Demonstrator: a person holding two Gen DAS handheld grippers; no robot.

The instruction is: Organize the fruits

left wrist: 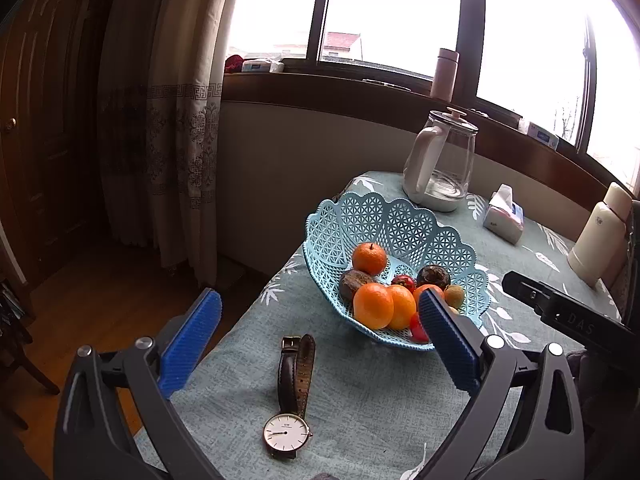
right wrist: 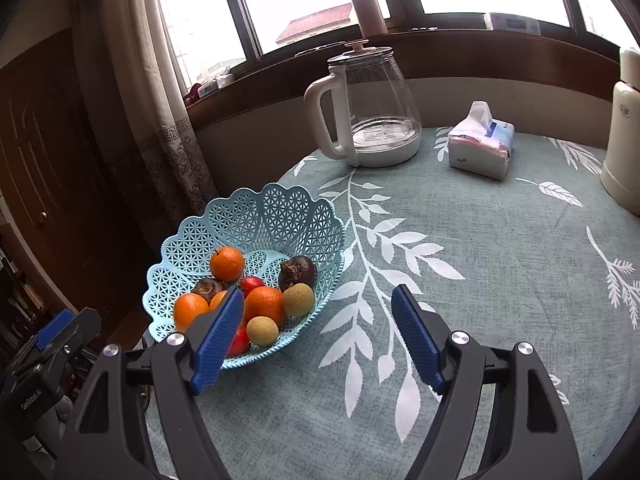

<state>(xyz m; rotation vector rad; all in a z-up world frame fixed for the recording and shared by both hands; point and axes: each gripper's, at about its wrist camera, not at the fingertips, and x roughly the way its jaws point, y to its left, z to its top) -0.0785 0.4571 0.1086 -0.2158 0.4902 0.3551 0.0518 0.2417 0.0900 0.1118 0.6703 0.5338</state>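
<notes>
A light blue lattice basket (left wrist: 384,220) (right wrist: 256,216) stands near the table's left edge. It holds several oranges (left wrist: 373,305) (right wrist: 227,263), dark round fruits (left wrist: 433,276) (right wrist: 297,270), small red fruits (right wrist: 251,283) and tan round fruits (right wrist: 298,299). My left gripper (left wrist: 320,312) hovers open just short of the basket, with nothing between its blue pads. My right gripper (right wrist: 318,308) is open too, above the cloth at the basket's right side, and it is empty. The right gripper's black body (left wrist: 560,312) shows in the left wrist view.
A wristwatch (left wrist: 290,400) lies on the teal leaf-print tablecloth (right wrist: 480,280) in front of the basket. A glass kettle (right wrist: 368,108), a tissue pack (right wrist: 480,148) and a cream flask (right wrist: 620,136) stand at the back. The table's left edge drops to a wooden floor (left wrist: 100,292).
</notes>
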